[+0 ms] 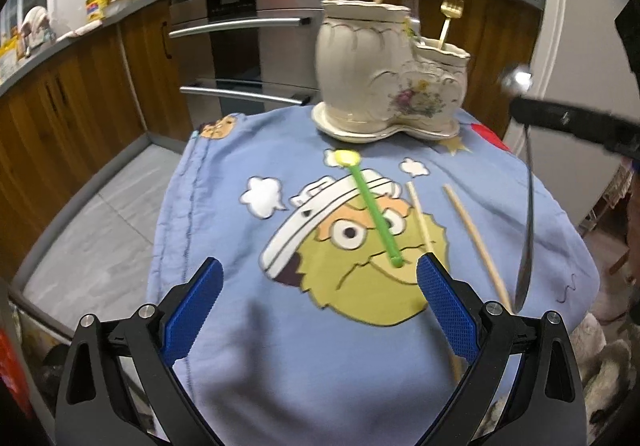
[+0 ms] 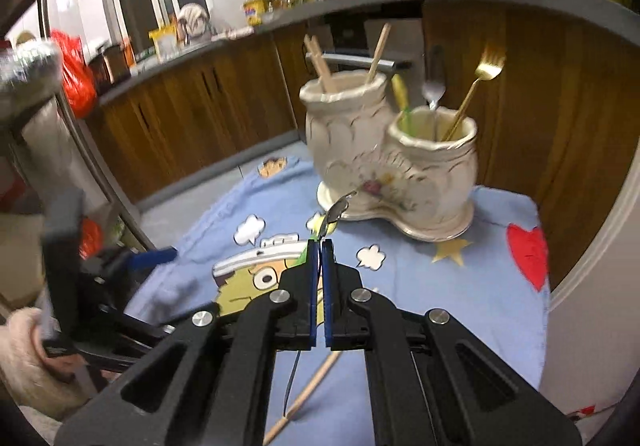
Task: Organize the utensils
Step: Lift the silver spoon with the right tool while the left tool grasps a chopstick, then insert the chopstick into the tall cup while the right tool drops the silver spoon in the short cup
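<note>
A cream ceramic holder (image 1: pixel 384 78) (image 2: pixel 384 154) with two cups stands at the far side of the blue cartoon cloth (image 1: pixel 224 214). Its tall cup holds chopsticks (image 2: pixel 378 54); the low cup holds a gold fork (image 2: pixel 476 94), a silver utensil (image 2: pixel 434 86) and a green one (image 2: pixel 402 98). On the cloth lie a green spoon (image 1: pixel 372 210) and two chopsticks (image 1: pixel 476 242). My left gripper (image 1: pixel 320 282) is open just short of the green spoon's handle end. My right gripper (image 2: pixel 320 246) is shut on a thin metal spoon (image 1: pixel 528 226) and holds it in the air, right of the cloth.
Wooden cabinets and an oven with bar handles (image 1: pixel 240 26) stand behind the table. A grey counter (image 1: pixel 120 6) above them is crowded with bottles and pans. Grey floor (image 1: pixel 100 226) lies off the cloth's left edge. A red bag (image 2: pixel 76 74) hangs at far left.
</note>
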Available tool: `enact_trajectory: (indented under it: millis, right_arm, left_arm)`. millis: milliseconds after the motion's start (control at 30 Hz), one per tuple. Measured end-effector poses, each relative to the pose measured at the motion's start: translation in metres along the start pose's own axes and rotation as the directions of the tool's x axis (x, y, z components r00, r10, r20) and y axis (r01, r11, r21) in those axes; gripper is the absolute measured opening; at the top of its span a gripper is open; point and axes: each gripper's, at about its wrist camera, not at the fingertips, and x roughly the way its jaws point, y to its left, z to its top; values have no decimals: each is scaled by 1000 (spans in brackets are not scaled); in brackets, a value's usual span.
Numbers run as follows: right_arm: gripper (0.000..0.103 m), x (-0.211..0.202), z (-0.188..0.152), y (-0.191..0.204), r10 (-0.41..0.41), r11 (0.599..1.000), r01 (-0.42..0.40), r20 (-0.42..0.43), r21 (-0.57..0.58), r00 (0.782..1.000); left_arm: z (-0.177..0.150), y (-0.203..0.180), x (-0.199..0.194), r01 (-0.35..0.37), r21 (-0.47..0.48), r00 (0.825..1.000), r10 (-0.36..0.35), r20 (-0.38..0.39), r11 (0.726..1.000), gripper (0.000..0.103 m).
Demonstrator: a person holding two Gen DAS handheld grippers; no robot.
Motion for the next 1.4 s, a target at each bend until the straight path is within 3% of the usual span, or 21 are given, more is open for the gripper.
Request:
enact_trajectory:
  millis: [200,433,500,567,767,933,1000,1067,1133,1400]
  right_arm:
    - [2,-34,9,-13,-40,999,41,61,-19,997]
    - [2,-44,-6,-43,-85,995,83,50,47,995]
    - [2,-47,-11,-50,-97,994,94,50,54,994]
    - [2,-53,-15,-52,-110,993,107,53,53,993]
    - [2,-70,-25,-69,-128,989,122,74,82,989]
    - [2,-80,-33,-82,-122,988,113,82,106,989]
    - [2,-82,-35,-83,-119,988,109,86,111,989]
    - [2,-84,-36,-86,-113,988,102,90,118,990]
    - [2,-86,-37,-88,-106,988,94,96,121,990]
    - [2,-87,-40,-89,-92,989,78,106,125,990]
  left_arm:
    - [13,-36,3,48,67,999,-47,-17,997,94]
    - [23,-90,18,192,122,976,-177,-124,974,74]
    - [22,-105,24,187,159,975,-163,-150,969,71]
    - [22,-119,34,173,195,973,-137,-187,965,62]
    - [18,-134,58,136,210,957,-73,-282,968,52]
    - [24,-128,65,137,168,950,-81,-303,976,47]
    - [28,-125,67,124,156,948,-70,-310,980,36]
    - [32,-120,70,106,140,947,-58,-315,984,19]
    - [35,-116,72,94,137,948,-46,-316,986,11]
    - [32,-113,70,66,144,959,-23,-282,987,5]
